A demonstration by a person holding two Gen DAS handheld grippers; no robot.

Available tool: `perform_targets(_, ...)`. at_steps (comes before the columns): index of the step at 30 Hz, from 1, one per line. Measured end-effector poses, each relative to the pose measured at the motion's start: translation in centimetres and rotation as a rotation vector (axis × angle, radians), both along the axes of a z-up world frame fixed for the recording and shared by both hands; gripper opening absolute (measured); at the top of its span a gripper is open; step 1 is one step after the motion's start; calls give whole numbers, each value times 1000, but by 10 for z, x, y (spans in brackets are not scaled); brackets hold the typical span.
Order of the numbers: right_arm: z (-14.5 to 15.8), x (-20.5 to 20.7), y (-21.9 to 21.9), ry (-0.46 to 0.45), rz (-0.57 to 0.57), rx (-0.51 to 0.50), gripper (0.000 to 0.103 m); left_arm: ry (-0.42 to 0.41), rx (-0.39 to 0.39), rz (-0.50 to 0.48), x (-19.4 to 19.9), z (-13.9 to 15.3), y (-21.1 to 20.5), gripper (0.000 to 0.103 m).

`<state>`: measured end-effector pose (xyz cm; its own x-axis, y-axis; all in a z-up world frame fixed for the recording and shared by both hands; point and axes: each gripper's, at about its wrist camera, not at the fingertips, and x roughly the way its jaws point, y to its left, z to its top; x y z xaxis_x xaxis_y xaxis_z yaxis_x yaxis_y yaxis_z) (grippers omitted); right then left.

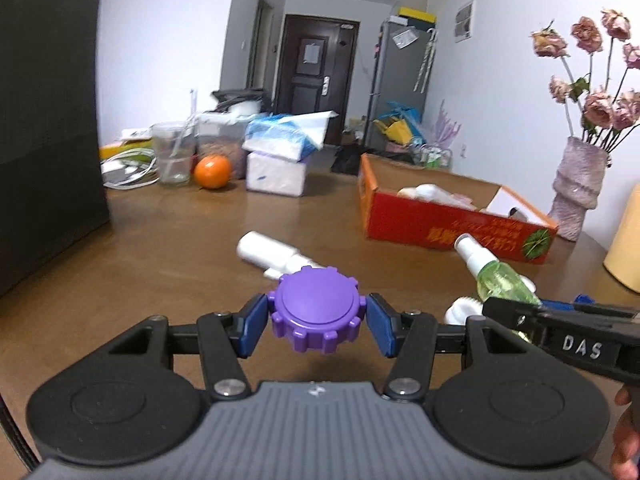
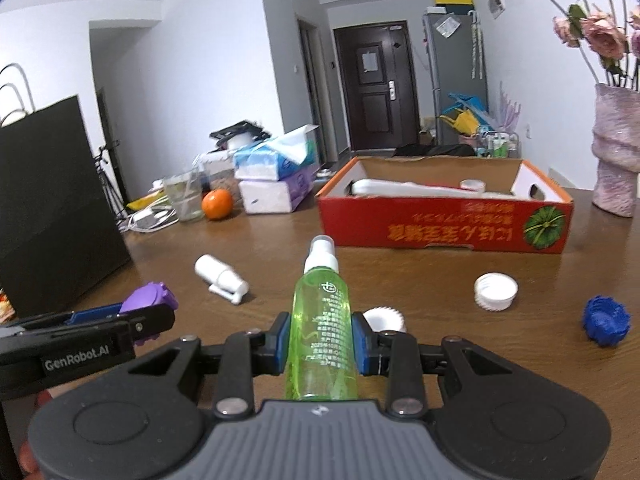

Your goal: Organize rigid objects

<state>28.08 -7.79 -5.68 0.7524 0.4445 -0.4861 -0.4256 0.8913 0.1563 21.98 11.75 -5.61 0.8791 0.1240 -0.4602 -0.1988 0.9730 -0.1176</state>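
We are finding the left gripper [image 1: 317,323] clamping a purple notched cap [image 1: 316,312], and the right gripper [image 2: 320,345] clamping a green spray bottle [image 2: 321,328]. Ahead of both, a white bottle [image 2: 221,279] is lying on the table [image 2: 280,240], then the red cardboard box [image 2: 440,228] beyond.

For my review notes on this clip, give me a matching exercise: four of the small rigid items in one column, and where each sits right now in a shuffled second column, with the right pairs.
Things:
1. purple notched plastic cap
2. green clear spray bottle
3. blue ridged plastic cap
4. white plastic nasal-spray bottle

Places:
A. lying on its side on the brown table
B. clamped in the right gripper
C. clamped in the left gripper
D. on the table, near the right edge of the right wrist view

Pairs: 1-C, 2-B, 3-D, 4-A
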Motion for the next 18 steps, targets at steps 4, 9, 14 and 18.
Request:
perform_targets(4,7,8,-15,-16,-27,13,30,-26,-2,-30,15,12,-18,55)
perform_targets(9,15,21,-32,-35,-67,38,30,-55,-1,-64,34,25,-40,55)
perform_targets(14,22,34,-46,-54,-102,42,30,-63,-1,-80,55,30,-53,55)
perform_targets(18,27,48,-53,-66,-124,48,30,-67,-1,-74,67,31,-58,55)
